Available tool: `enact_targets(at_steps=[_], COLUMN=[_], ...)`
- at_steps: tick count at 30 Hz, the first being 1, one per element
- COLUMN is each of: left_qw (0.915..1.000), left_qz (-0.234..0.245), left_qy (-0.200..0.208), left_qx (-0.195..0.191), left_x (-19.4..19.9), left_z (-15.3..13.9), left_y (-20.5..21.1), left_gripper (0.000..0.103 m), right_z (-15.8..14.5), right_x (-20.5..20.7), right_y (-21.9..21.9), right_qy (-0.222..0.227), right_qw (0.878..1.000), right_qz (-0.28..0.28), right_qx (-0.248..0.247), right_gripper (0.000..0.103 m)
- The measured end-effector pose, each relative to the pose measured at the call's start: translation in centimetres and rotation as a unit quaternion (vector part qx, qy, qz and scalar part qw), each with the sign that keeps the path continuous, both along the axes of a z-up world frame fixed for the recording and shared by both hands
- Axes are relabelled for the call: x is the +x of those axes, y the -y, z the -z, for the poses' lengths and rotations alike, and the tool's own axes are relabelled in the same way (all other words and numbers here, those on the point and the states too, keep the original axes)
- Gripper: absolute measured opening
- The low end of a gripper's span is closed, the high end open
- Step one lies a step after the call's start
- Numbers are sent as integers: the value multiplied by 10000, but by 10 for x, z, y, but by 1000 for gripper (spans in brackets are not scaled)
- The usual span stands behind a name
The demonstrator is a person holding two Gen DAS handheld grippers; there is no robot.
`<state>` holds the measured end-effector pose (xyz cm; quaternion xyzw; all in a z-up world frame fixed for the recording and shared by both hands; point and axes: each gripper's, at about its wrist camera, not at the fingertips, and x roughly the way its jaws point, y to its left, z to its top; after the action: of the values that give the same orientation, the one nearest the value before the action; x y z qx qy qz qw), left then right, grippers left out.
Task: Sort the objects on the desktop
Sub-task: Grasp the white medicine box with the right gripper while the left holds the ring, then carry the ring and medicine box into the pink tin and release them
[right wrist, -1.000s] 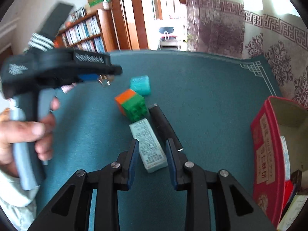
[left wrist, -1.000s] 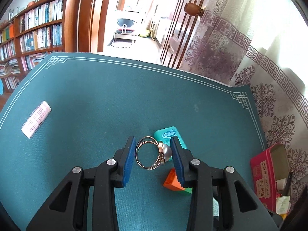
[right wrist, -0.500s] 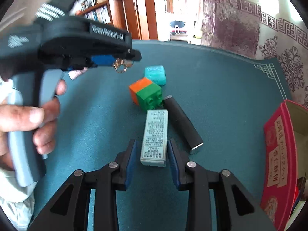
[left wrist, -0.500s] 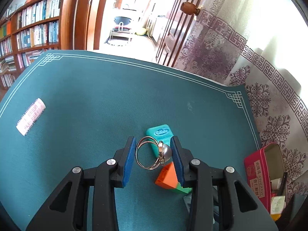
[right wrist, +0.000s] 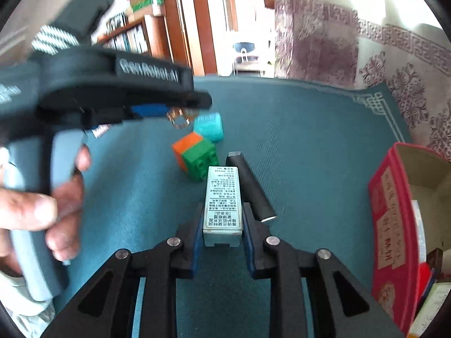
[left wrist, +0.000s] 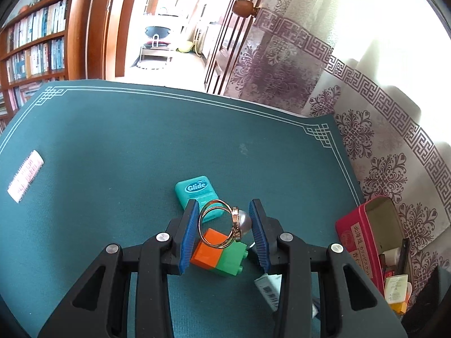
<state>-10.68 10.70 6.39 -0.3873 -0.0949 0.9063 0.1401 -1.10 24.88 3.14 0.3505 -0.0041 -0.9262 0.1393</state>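
Closing just now, my right tongs [right wrist: 222, 222] clamp near end of small printed box [right wrist: 222, 197] on green tabletop [right wrist: 310, 146], beside black tube [right wrist: 251, 187]. Left tongs [left wrist: 222, 231] grip pearl ring [left wrist: 222, 224] above blocks [left wrist: 218, 252]. Red box [right wrist: 394, 211] waits at right, likely destination.

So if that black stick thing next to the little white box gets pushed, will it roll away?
Probably, if pushed sideways. The black tube looks round and smooth and lies flat on the green mat, so little would stop it. The white box beside it might block rolling that way. It looks stiff, not bendy.
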Motion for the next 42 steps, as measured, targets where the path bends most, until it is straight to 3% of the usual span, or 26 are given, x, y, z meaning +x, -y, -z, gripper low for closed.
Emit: enact_targets(at_steps=[8,13,27,42], left_qw=[9987,9965,9849,9756], left_qz=[301,659,1575,2126], left_qy=[-112,-241,-442,-377], left_qx=[395,451,564,399], left_x=[9,24,63,76], left_z=[-10,-17,-30,-39], left_y=[-10,-34,-95,-142], left_gripper=[40,40,40,40], right_z=[-23,-36,-46,-45], right_x=[22,38,52,65], right_y=[-29,-51,-120,-161], right_qy=[-725,-1173,-1147,-1120], right_qw=[9932,9781,9304,8957], right_qz=[887,1711,3466,4256], right_qx=[-204,-140,-318,-643], right_gripper=[27,27,27,27])
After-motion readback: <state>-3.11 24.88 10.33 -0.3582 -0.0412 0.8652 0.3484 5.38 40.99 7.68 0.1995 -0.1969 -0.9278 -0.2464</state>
